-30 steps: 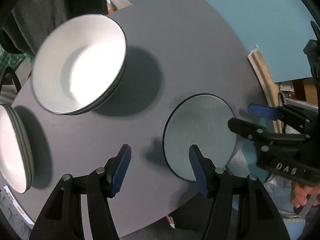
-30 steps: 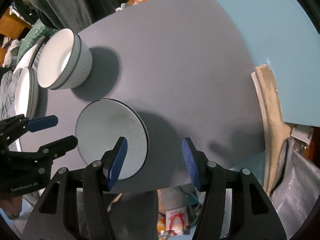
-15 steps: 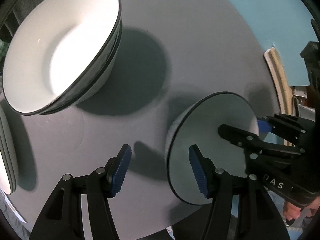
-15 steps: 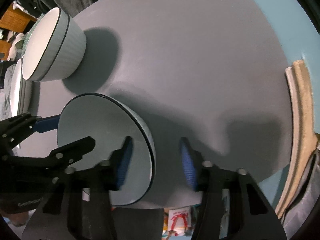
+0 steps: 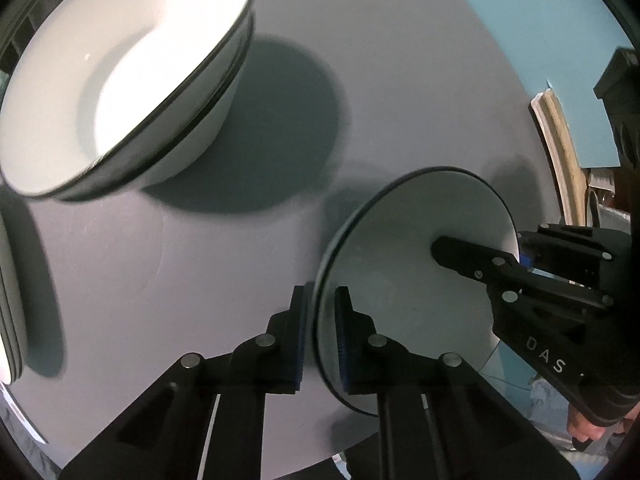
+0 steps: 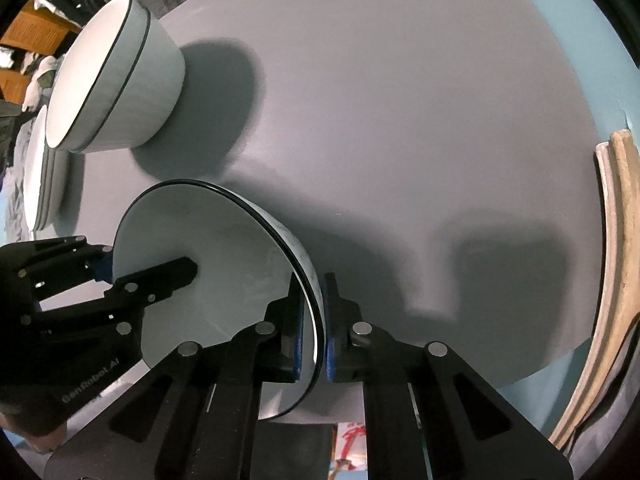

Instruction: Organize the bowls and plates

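Sitting tilted near the front edge of the round grey bench (image 5: 400, 80), small pale-grey plate w/ thin black rim (image 5: 420, 248), gripped on opposite rims by both tongs. Left tongs (image 5: 320, 336) closing w/ plate rim between the blue pads, pads right at the rim. Right tongs (image 6: 313, 328) clamped on the other rim, blue pads pressed to both faces.

Around: stack of white bowls w/ black rims, nested (image 5: 120, 76), up-left on the bench, well apart from plate, big dark shadow beside it. Further left, stack of white plates (image 5: 10, 300), only an edge visible. Nothing between bowls & plate; rest of bench bare grey. Beyond bench, teal floor (image 5: 540, 20) & a curved beige wooden piece (image 6: 616, 280).

Left wrist view only: white inside of top bowl; right tongs reaching over plate from the right, fingertips of a hand (image 5: 584, 428) below them. Right wrist view only: ribbed grey outside of bowls, two nested rims clear; left tongs coming in from the left; orange wooden furniture (image 6: 36, 32) & clutter far left; shadows of tongs across bench.
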A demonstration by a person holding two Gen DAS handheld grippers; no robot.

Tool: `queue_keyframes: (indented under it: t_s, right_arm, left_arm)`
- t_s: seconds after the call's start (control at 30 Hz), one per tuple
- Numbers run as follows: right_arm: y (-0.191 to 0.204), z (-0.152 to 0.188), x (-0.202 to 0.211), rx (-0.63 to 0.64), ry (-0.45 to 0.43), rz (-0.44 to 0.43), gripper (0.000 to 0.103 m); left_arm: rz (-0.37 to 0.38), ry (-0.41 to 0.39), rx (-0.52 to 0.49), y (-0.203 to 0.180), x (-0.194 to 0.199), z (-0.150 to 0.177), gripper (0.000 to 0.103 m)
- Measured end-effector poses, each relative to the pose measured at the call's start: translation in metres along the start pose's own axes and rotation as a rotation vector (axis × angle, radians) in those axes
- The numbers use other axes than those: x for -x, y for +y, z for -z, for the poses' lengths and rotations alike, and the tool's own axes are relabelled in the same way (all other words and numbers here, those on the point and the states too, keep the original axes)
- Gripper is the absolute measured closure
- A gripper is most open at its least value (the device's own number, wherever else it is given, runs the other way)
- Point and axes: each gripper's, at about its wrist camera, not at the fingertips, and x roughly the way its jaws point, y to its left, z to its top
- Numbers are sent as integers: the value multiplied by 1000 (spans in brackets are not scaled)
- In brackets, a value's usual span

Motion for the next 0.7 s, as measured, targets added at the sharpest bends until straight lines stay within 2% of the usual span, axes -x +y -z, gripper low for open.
queue_keyframes:
  t_s: [0.1, 0.17, 0.33, 0.43, 0.7]
  right_arm:
    - [9, -3, -2, 21, 8, -8, 95]
    - [-1, -5, 1, 36, 11, -12, 95]
    - [21, -1, -4, 86, 23, -24, 95]
    - [19, 0, -3, 118, 31, -27, 95]
    - [38, -19, -1, 196, 63, -30, 95]
  left_arm:
    - [-16, -8, 17, 6, 2, 4, 90]
    - [-20, -8, 40, 13, 4, 10, 90]
    - [-33, -18, 83, 33, 12, 31, 90]
    - [-37, -24, 112, 43, 16, 42, 90]
    - [-39, -37, 203, 68, 22, 70, 90]
